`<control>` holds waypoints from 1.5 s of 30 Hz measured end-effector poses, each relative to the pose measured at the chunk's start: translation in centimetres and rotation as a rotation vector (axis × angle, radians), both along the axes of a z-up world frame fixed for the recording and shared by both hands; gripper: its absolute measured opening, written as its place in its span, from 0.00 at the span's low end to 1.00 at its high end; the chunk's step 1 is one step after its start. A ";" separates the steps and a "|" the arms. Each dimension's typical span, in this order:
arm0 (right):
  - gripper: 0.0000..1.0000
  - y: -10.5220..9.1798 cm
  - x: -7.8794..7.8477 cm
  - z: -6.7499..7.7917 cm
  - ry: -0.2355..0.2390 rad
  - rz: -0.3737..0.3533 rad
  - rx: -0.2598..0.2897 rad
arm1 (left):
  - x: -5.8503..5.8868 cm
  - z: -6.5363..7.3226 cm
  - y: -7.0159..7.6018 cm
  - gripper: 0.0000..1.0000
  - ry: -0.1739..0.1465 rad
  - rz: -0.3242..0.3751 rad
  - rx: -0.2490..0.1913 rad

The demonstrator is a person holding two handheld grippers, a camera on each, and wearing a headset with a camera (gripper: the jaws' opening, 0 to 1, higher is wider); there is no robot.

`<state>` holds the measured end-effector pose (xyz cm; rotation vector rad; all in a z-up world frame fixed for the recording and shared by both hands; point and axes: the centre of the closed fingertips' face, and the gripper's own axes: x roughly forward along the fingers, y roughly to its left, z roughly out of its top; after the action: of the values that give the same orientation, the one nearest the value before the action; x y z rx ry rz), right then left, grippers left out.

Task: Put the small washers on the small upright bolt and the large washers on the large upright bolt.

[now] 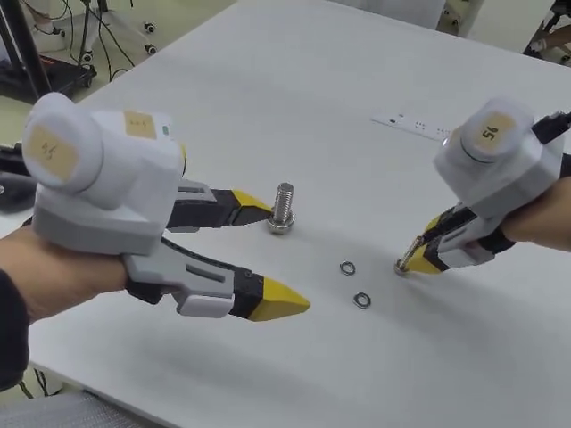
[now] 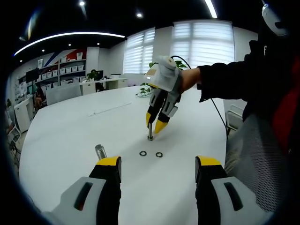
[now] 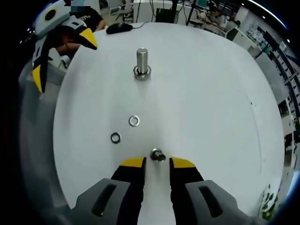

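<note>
**R gripper** (image 3: 157,163): jaws a narrow gap apart, nothing between them. Tips sit just behind the small bolt (image 3: 157,154), which stands upright on the table (image 3: 211,93).

**L gripper** (image 2: 158,162): jaws spread wide, empty, above the table. The large bolt (image 1: 283,209) is just beside one tip.

**Outward from the R tips**
- Ahead-left, near: near washer (image 3: 116,138), flat.
- Slightly further: far washer (image 3: 134,121), flat. The two are close but not touching.
- Well ahead: large bolt, upright, w/ a ring (image 3: 142,71) at its base.

**Risks**
1. R tips are v. close to the small bolt. A sideways nudge would likely topple it, as its base is narrow.
2. The washers are thin and lie flat on a smooth top. A shallow pinch would probably skid one away.
3. If you close the L jaws where they are, a tip may knock the large bolt.

**Qty**
- Bolts: 2 (1 small, 1 large).
- Loose small washers: 2.
- Rings on large bolt: min. 1; stack count can't be told.
- Washers on small bolt: can't tell.
</note>
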<state>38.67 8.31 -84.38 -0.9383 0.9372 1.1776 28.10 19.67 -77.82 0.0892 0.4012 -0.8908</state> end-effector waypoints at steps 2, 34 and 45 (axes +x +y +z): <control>0.21 0.0 -0.2 0.2 0.006 -0.008 0.011 | 0.0 0.0 0.0 0.63 0.001 -0.003 0.001; 0.20 1.1 -5.7 -0.6 0.062 0.027 0.011 | -0.7 0.3 -0.3 0.63 -0.018 -0.012 -0.004; 0.20 3.1 -6.1 -1.7 0.075 0.071 0.001 | -0.9 0.6 0.0 0.63 -0.030 -0.004 -0.009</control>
<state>32.53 11.40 -86.04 -0.9381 0.9696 1.2806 27.23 19.66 -77.24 0.0953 0.3689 -0.8941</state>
